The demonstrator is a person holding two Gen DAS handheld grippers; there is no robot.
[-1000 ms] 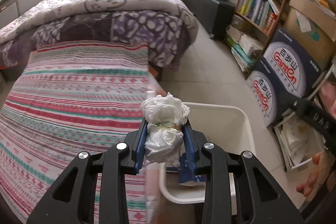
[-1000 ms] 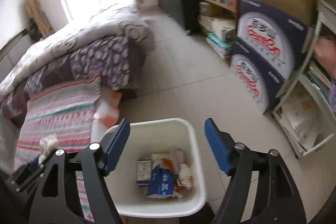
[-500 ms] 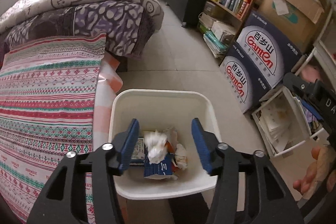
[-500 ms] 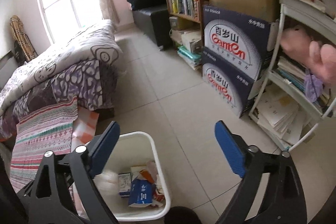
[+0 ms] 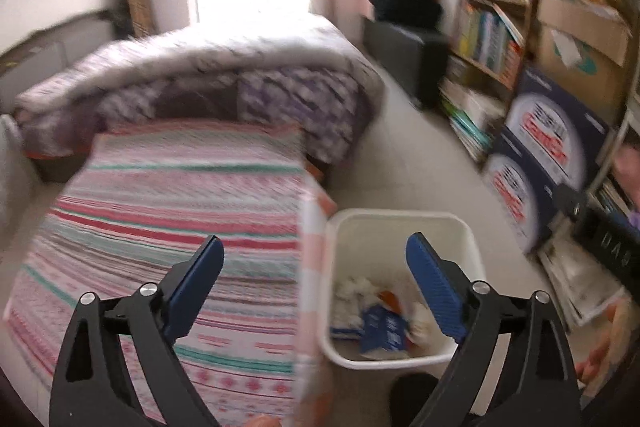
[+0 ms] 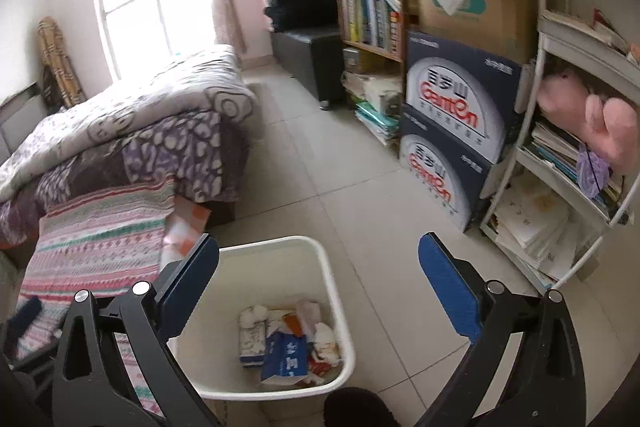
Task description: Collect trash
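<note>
A white trash bin [image 5: 400, 217] stands on the tiled floor beside the bed; it also shows in the right wrist view [image 6: 276, 245]. Inside lie a crumpled white tissue wad [image 5: 354, 287], a blue carton [image 6: 286, 351] and other scraps. My left gripper [image 5: 316, 287] is open and empty, held above the bed's edge and the bin. My right gripper [image 6: 320, 287] is open and empty, above the bin's right side.
A bed with a striped blanket [image 5: 168, 227] and a purple quilt [image 6: 168, 143] fills the left. Blue cartons [image 6: 452, 131], a bookshelf [image 6: 372, 11] and a white wire rack [image 6: 568, 179] line the right wall. Tiled floor [image 6: 320, 155] runs between.
My left gripper opened over the bin and the white tissue wad dropped in. It has since swung left toward the bed. My right gripper stayed open and tilted up.
</note>
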